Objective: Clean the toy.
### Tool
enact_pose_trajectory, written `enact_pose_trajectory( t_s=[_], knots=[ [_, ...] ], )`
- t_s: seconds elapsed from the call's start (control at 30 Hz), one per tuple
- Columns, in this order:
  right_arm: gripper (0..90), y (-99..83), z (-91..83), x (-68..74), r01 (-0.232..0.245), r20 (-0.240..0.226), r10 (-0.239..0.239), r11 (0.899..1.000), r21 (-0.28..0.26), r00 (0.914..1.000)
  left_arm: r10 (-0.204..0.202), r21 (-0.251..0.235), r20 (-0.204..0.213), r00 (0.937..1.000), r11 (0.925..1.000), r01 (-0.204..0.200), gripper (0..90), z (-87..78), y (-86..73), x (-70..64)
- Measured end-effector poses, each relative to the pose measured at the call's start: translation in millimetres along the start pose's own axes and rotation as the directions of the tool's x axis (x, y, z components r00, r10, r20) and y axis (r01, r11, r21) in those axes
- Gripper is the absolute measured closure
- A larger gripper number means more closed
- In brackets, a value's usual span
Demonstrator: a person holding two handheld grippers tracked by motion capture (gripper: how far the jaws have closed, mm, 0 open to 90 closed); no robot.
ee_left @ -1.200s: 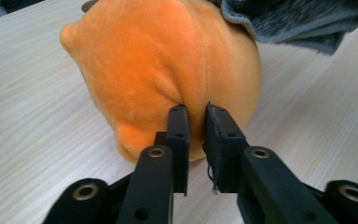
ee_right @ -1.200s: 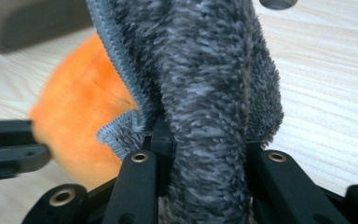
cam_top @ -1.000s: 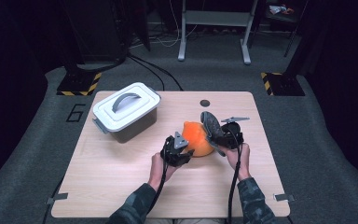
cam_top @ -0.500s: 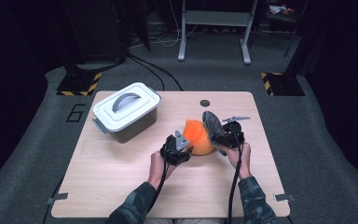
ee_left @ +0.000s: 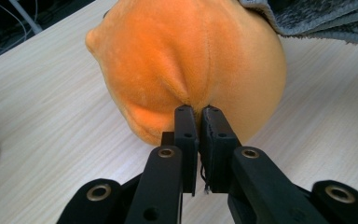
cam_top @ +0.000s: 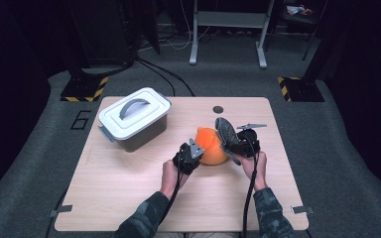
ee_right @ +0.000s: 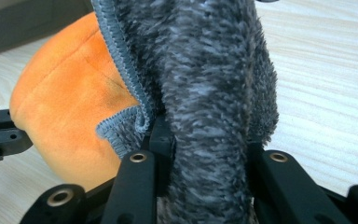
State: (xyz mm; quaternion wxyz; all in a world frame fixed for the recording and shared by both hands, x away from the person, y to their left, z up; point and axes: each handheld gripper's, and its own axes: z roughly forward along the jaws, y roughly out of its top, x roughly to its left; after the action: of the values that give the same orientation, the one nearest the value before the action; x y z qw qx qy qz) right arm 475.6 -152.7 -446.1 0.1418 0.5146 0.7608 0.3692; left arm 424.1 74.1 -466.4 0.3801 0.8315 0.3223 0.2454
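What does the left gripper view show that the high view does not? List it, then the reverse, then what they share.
Left gripper view alone: the left gripper jaws pinching a fold of the orange plush, puckering it.

High view alone: the lidded white box, both hands, the right gripper holding the grey cloth against the plush, and the floor around.

Both: the plush, the cloth's edge, the wooden table.

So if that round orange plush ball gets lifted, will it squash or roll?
The round orange plush ball probably squashes: its fabric puckers where the left gripper pinches it. It is likely light, since a small pinch holds it. Set loose, it might roll, being rounded.
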Motion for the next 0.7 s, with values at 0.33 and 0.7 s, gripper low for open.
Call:
enact_pose_trajectory(
  t_s=[0.33,0.7],
  knots=[
    [67.4,0.8,-3.3,-2.1,-0.006,-0.01,0.006,1.0,-0.02,0.9999,-0.001,-0.02,0.013,0.9999,0.9998,0.001,89.6,-6.9,2.9,-0.4],
    [66.7,7.9,-21.0,1.7,-0.018,-0.033,0.016,0.998,-0.062,0.9993,0.006,-0.051,0.033,0.9995,0.9987,-0.004,89.9,-18.0,9.2,-5.3]
  ],
)
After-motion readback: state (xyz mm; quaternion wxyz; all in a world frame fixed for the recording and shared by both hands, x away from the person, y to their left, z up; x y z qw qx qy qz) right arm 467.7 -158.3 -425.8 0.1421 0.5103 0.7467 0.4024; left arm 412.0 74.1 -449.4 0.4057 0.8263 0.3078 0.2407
